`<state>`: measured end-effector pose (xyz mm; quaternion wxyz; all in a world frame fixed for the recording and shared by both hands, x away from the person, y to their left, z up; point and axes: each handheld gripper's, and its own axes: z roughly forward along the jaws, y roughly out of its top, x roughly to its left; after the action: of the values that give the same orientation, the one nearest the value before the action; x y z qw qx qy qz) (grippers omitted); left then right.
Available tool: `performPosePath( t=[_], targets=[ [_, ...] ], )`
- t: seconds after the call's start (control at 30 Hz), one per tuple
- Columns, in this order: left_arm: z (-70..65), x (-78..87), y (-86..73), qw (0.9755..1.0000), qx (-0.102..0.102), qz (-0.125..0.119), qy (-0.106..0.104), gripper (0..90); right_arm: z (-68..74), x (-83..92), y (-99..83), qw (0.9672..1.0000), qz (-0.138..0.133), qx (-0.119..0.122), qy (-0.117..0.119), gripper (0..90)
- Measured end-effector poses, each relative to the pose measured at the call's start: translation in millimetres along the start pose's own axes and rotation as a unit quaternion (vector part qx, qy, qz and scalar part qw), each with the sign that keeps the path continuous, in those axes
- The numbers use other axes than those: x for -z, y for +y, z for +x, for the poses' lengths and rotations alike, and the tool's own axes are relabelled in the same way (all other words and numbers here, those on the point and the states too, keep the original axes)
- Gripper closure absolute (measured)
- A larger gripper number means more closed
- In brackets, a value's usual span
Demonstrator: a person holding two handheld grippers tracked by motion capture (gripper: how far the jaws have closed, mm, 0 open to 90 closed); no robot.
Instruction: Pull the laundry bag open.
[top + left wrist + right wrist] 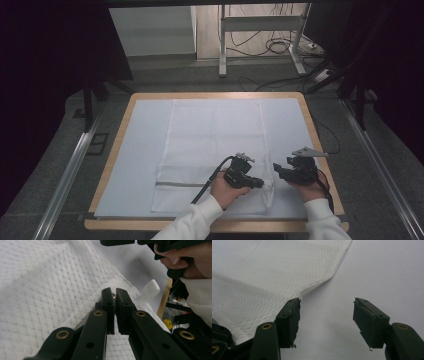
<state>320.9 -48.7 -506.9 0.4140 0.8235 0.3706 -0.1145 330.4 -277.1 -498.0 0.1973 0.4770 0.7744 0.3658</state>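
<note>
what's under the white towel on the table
The white towel lies flat on a pale sheet covering the wooden table. Whatever else might sit beneath the towel is covered and cannot be seen.

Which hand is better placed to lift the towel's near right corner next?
Left. The left tongs are already shut on the towel near that corner, while the right tongs stand open over the bare table cover beside the towel's edge.
</note>
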Motion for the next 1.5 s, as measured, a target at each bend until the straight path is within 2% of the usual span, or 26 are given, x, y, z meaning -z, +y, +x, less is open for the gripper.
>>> performPosePath(
  t=[0.27,0.47,0.6,0.93,1.2,1.5],
  targets=[
    [-0.2,0.7,-0.7,1.0,-0.004,0.001,0.001,86.6,-1.5,4.1,-0.4,1.0,-0.004,-0.006,0.006,37.4],
    [-2.2,6.6,-4.0,0.9999,-0.01,-0.004,0.003,86.6,-3.6,15.6,0.5,0.9988,-0.01,-0.035,0.033,37.4],
    [-1.6,9.6,-5.6,0.9999,-0.011,-0.007,0.003,86.6,-0.8,19.2,0.7,0.9981,-0.007,-0.041,0.046,36.9],
    [-1.4,11.9,-7.5,0.9998,-0.013,-0.012,0.005,86.6,5.0,17.3,2.9,0.9957,0.007,-0.051,0.077,35.2],
    [-2.4,11.9,-8.5,0.9998,-0.013,-0.014,0.006,86.6,7.3,18.2,5.2,0.993,0.007,-0.066,0.098,34.4],
    [-3.1,11.8,-8.7,0.9998,-0.014,-0.015,0.005,86.6,11.4,13.8,6.1,0.9906,0.02,-0.074,0.113,34.4]
  ],
)
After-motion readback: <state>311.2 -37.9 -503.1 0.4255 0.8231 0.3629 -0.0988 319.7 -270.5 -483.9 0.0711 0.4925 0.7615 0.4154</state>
